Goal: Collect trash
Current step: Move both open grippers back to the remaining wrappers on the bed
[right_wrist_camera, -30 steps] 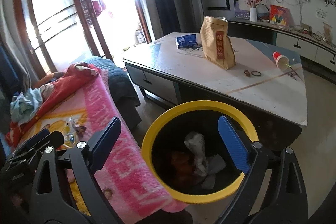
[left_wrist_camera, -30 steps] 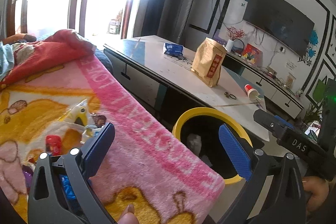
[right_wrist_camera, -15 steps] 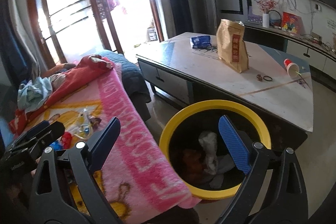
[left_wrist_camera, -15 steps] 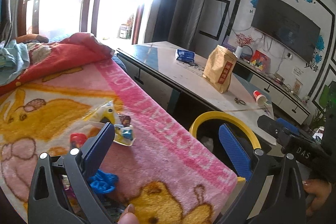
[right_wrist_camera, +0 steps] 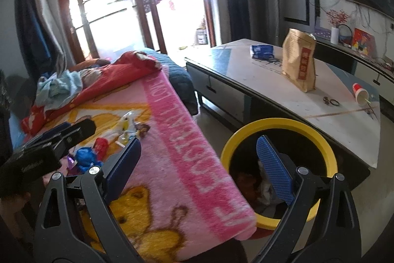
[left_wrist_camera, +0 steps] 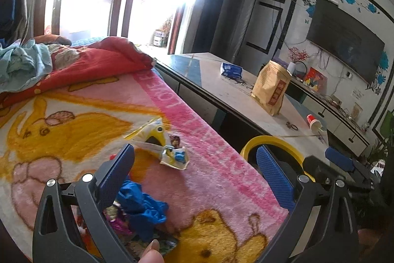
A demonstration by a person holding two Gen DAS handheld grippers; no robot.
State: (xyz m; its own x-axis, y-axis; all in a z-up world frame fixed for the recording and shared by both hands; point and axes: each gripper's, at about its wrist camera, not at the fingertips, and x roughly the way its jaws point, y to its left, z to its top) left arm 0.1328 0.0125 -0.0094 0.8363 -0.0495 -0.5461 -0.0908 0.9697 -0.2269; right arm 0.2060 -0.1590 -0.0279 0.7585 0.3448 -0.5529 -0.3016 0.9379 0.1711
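— Where is the left gripper [left_wrist_camera: 194,171] now, and how do its jaws stand?

— It hangs above the pink blanket [left_wrist_camera: 216,164], with its jaws spread wide and nothing between them. The same for the right gripper [right_wrist_camera: 197,162]: released, holding nothing, wide apart.

— And the trash, where is it compared to the left claw?

— A crumpled blue wrapper [left_wrist_camera: 142,208] lies on the blanket just beside the inner face of its left finger, low in the view. Ahead of that finger, a little farther, lies a white and yellow wrapper [left_wrist_camera: 152,133], and touching it a small white packet with blue print [left_wrist_camera: 176,157]. Just under the blue wrapper there are some purple and shiny scraps, but I cannot tell what they are.

— Where is the bin?

— The yellow-rimmed bin [right_wrist_camera: 278,123] stands on the floor, beside the edge of the blanket. The right claw's right finger is over its opening; its left finger is over the blanket. Some crumpled white paper [right_wrist_camera: 267,185] lies inside, partly hidden behind that finger.

— What is beyond the bin?

— A low table [right_wrist_camera: 320,120], farther ahead of the right claw. On it stands a brown paper bag [right_wrist_camera: 299,63] upright, a blue packet [right_wrist_camera: 261,51] behind it, and a red paper cup [right_wrist_camera: 359,93] lying on its side.
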